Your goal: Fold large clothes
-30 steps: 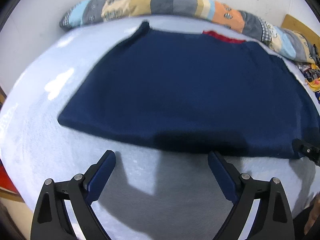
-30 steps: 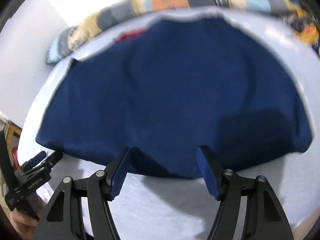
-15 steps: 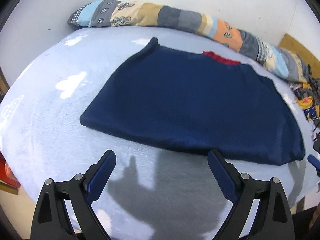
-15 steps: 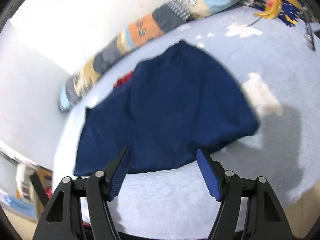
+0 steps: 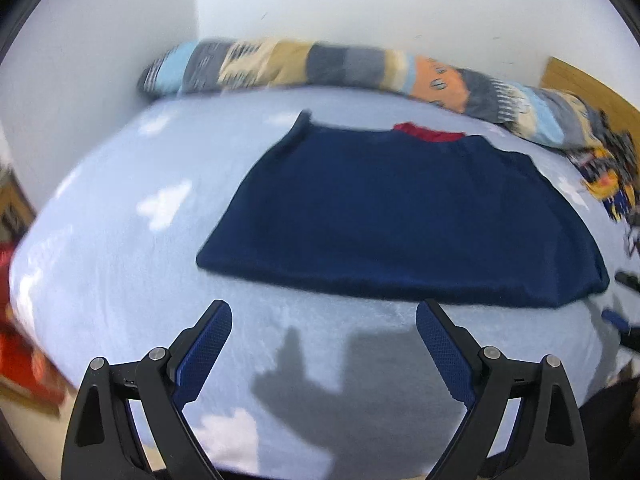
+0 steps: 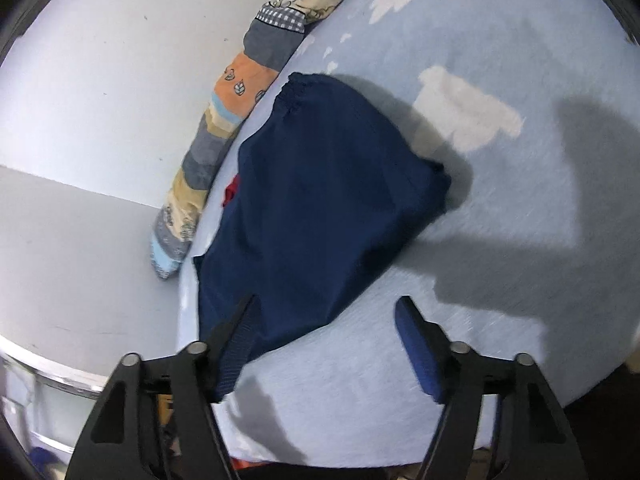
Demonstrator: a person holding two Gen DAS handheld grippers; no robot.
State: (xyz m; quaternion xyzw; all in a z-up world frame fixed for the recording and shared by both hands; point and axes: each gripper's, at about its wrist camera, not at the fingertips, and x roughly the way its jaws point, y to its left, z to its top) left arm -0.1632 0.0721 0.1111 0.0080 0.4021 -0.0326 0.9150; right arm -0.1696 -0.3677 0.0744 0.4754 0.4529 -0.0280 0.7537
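Navy garment (image 5: 400, 216), one, flat on bed (image 5: 100, 240); two tongs (image 5: 324, 340) (image 6: 326, 336) agape, empty

Count, both wrist views:

- Grippers: two. Left gripper (image 5: 324, 320) and right gripper (image 6: 324, 316), each with two blue-padded fingers, so four fingers in all.
- Garments: one navy garment (image 5: 400, 216) spread on the bed, with one red patch (image 5: 430, 133) at its far edge.
- Bed cover: one pale blue sheet (image 5: 112, 208); white cloud prints on it number at least four in the left view, blur prevents a firm count.
- Bolsters: one long patchwork bolster (image 5: 340, 66) along the wall.
- Clutter at the right end: one multicoloured heap (image 5: 608, 168), possibly several items; indistinct.
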